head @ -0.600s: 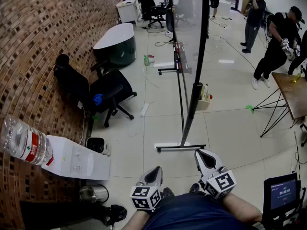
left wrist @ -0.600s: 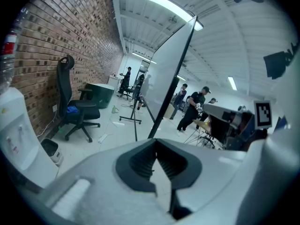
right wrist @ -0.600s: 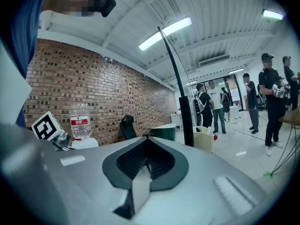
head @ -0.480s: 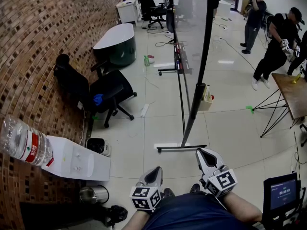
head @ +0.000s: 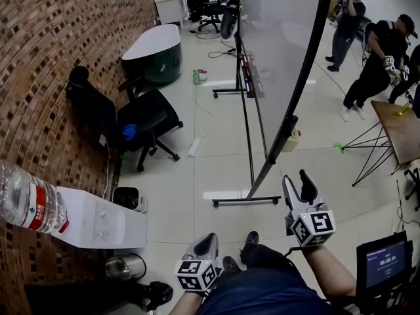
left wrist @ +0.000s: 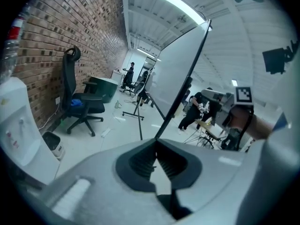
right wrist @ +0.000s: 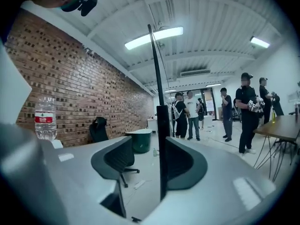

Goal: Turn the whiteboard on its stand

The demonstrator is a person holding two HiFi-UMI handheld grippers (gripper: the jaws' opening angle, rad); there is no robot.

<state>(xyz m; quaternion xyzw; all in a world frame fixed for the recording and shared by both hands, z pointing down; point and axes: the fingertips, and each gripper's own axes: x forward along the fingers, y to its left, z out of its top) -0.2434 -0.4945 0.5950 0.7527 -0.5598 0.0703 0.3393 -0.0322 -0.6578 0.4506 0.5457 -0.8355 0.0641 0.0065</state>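
The whiteboard (head: 282, 51) is a tall pale panel in a black frame, tilted on its wheeled stand (head: 246, 201) ahead of me. My right gripper (head: 297, 178) is raised just below the board's lower corner, jaws open. In the right gripper view the frame's black edge (right wrist: 159, 125) runs upright through the gap of that gripper (right wrist: 149, 163), close to the right-hand finger; contact cannot be told. My left gripper (head: 207, 240) hangs low by my body, shut and empty. In the left gripper view the board (left wrist: 176, 74) stands well ahead of that gripper (left wrist: 156, 161).
A black office chair (head: 141, 120) and a water dispenser (head: 98, 218) with a bottle (head: 26, 199) line the brick wall on the left. A wooden table (head: 400, 126) and standing people (head: 377, 51) are on the right. A small screen (head: 384, 261) is at my right elbow.
The whiteboard now shows a wide face where before it stood edge-on. My right gripper has risen and moved forward to the board's lower corner. The left gripper sits lower in the picture.
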